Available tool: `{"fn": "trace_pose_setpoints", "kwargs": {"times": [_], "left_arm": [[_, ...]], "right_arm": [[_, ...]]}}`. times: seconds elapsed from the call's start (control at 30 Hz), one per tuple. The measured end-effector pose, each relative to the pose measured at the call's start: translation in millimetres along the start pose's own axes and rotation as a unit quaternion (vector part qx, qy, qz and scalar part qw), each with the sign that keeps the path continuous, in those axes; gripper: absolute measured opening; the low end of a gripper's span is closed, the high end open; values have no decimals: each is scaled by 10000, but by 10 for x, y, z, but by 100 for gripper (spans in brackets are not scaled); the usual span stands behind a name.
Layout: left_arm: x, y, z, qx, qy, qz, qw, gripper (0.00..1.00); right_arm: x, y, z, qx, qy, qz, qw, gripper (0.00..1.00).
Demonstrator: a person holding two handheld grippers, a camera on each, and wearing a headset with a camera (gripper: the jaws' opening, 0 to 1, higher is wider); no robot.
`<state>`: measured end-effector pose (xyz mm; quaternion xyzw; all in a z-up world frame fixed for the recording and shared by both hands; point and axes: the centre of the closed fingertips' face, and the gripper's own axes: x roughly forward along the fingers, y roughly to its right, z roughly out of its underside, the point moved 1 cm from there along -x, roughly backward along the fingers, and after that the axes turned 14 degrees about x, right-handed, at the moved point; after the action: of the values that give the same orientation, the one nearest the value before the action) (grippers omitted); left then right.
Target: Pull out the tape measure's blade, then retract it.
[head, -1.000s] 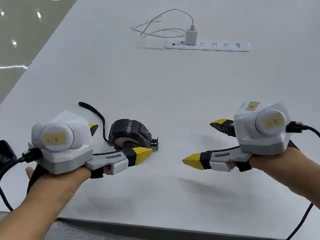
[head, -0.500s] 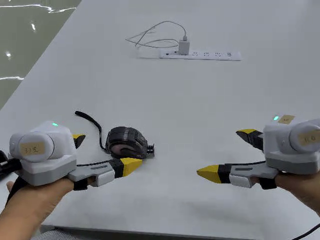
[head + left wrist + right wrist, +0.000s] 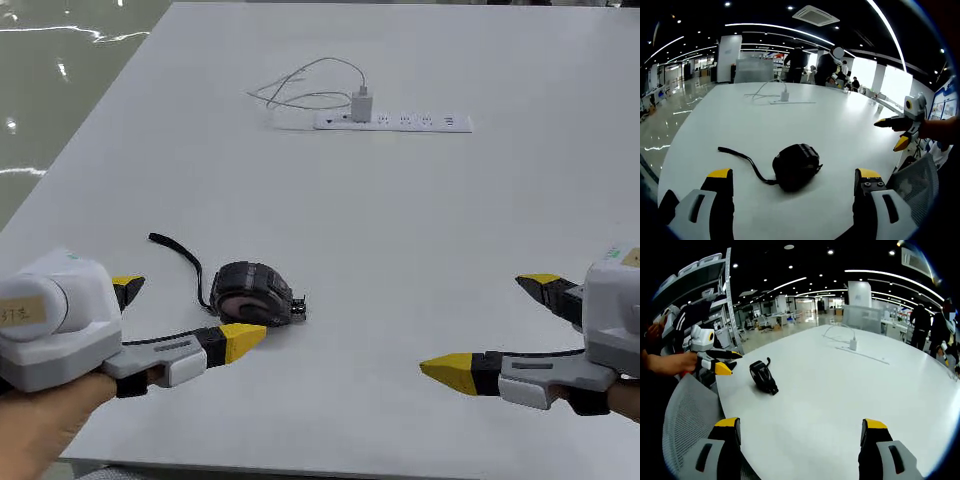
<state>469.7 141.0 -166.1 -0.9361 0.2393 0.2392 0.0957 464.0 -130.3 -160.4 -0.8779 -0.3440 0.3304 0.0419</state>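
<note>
Tape measure (image 3: 252, 293) ahead of left gripper (image 3: 190, 312), its sticker (image 3: 20, 312) cropped and illegible; right gripper (image 3: 482, 325) well apart; both jaws spread.

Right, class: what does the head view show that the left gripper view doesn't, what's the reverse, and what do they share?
Extra in the head view: the hand holding the left gripper, and the tape measure's reddish side. Extra in the left gripper view: people beyond the table, ceiling lights, a mesh chair. Shared: the tape measure, its strap, the power strip and the open right gripper.
</note>
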Motion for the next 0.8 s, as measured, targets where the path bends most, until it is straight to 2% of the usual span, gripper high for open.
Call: {"fn": "trace_pose_setpoints", "kwargs": {"times": [0.37, 0.8], "left_arm": [[-127, 37, -70, -35, 78, 99, 9999, 99], [-199, 61, -95, 95, 88, 104, 9999, 99]], "right_arm": [[-192, -12, -22, 127, 173, 205, 9996, 99], [-226, -37, 5, 245, 239, 270, 9990, 99]]}}
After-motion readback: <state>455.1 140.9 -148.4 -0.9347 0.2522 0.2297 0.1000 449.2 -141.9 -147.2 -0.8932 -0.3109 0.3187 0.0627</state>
